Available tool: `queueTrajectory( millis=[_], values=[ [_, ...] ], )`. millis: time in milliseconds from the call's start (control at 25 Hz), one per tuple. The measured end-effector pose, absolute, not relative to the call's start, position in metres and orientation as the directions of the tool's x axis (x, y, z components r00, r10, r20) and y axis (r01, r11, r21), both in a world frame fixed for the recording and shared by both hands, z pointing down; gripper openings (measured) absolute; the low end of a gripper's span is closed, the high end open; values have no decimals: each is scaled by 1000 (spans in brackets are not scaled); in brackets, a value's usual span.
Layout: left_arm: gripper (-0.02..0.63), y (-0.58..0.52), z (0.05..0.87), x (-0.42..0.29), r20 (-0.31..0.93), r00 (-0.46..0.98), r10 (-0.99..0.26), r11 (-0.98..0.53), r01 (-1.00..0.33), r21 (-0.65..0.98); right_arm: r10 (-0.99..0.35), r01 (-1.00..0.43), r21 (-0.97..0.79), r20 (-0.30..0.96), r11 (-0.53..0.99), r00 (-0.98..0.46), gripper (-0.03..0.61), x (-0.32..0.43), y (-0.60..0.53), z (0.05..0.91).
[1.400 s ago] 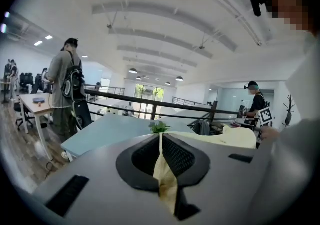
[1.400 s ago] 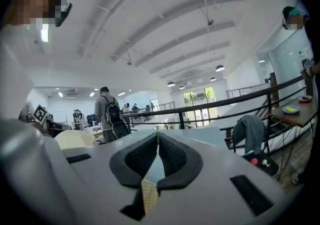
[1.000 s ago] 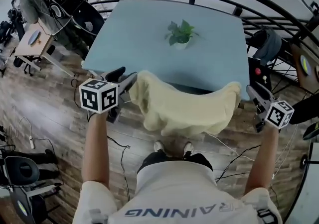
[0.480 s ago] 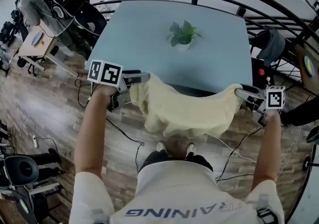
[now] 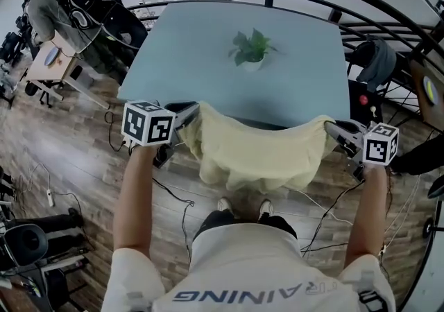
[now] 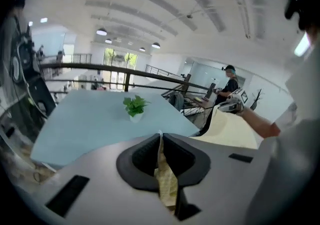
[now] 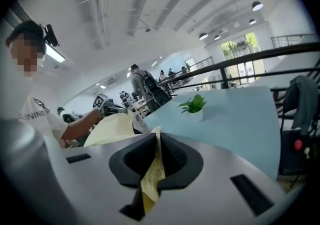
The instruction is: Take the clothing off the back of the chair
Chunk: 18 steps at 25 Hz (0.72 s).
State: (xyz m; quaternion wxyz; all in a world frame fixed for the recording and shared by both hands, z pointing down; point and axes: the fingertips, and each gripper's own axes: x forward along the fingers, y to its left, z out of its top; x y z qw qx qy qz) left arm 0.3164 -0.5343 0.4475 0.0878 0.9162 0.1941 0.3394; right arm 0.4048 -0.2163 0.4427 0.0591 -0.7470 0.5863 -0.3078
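A pale yellow garment hangs over the back of a chair, whose dark top edge barely shows between the cloth and the table. My left gripper is at the garment's upper left corner. Its jaws are closing with a fold of yellow cloth pinched between the pads. My right gripper is at the upper right corner, its jaws also closing with cloth squeezed between them. The left gripper view looks past its own jaws along the stretched garment to the other hand. The right gripper view does the same from its jaws.
Just beyond the chair stands a light blue table with a small potted plant. A black railing curves behind it. Cables lie on the wooden floor. A person stands at the far left. A jacket-draped chair is on the right.
Both grippers came in from beside the garment to its top corners, and their open jaws closed on the cloth. The garment's top edge is pulled a little tauter between them.
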Motion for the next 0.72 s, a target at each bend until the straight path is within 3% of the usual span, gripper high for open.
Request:
queueTrajectory(
  millis=[160,400,720],
  values=[
    [46,-539,429,307,534,803,266,-964,236,127,-856,-837,-303,404,-457,322,35,404,-212,432],
    [43,-541,390,284,376,922,91,-996,78,51,-834,-791,-278,273,-545,479,35,402,-204,402],
    [43,-519,340,216,174,976,-131,-989,-141,43,-873,-822,-300,99,-484,478,35,387,-196,365]
  ],
)
